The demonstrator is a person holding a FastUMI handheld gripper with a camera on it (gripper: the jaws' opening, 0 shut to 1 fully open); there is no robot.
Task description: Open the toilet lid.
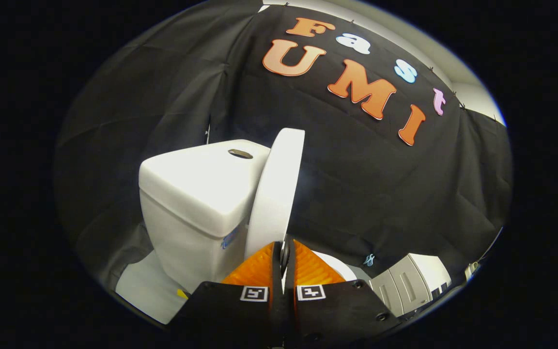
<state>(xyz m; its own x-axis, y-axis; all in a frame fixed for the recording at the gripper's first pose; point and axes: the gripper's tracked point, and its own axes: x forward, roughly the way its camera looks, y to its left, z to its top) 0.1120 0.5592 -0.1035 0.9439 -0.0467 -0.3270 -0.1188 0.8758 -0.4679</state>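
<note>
1. The toilet lid (275, 194) stands raised, seen edge-on, leaning toward the white tank (196, 194) just beside it.
2. The gripper (284, 254) has its orange fingers (258, 269) drawn close together, with the lid's lower edge running into the thin slit between them; whether both pads press on it cannot be told.
3. A flush button (240, 154) sits on the tank's top.
4. A white ribbed unit (410, 283) stands beyond the fingers, to their right.
</note>
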